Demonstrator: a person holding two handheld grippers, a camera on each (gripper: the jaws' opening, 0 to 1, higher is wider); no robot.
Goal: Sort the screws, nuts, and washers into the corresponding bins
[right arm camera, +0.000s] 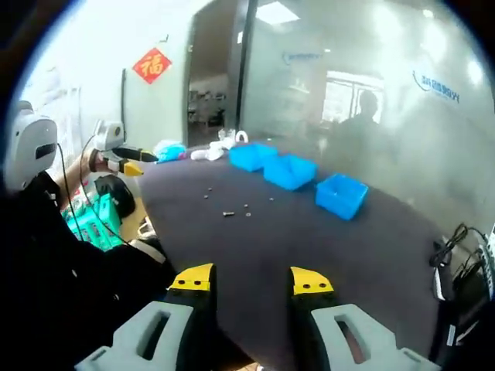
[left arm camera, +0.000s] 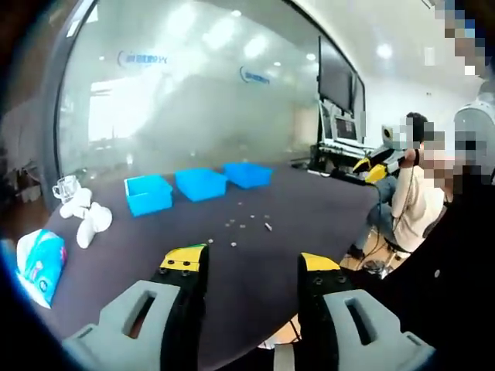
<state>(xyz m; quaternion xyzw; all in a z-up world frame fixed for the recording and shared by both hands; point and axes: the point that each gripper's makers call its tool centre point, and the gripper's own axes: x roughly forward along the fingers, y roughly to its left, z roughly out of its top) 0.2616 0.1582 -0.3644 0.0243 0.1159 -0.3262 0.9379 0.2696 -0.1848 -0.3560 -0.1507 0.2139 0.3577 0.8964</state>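
Three blue bins [left arm camera: 199, 183] sit in a row on the dark counter [left arm camera: 309, 216], well ahead of the left gripper [left arm camera: 251, 264] in the left gripper view; its yellow-tipped fingers [left arm camera: 182, 259] stand apart, holding nothing. Small screws, nuts and washers [left arm camera: 246, 224] lie scattered on the counter between the fingers and the bins. White cups [left arm camera: 87, 218] and a tissue pack [left arm camera: 39, 261] lie off to the fingers' left; a seated person [left arm camera: 414, 197] is to their right. Right gripper view: the right gripper [right arm camera: 251, 282] hovers over the counter's near edge, fingers [right arm camera: 193, 278] apart and empty. Loose hardware lies ahead, slightly left, and the bins sit beyond it, ahead and to the right.
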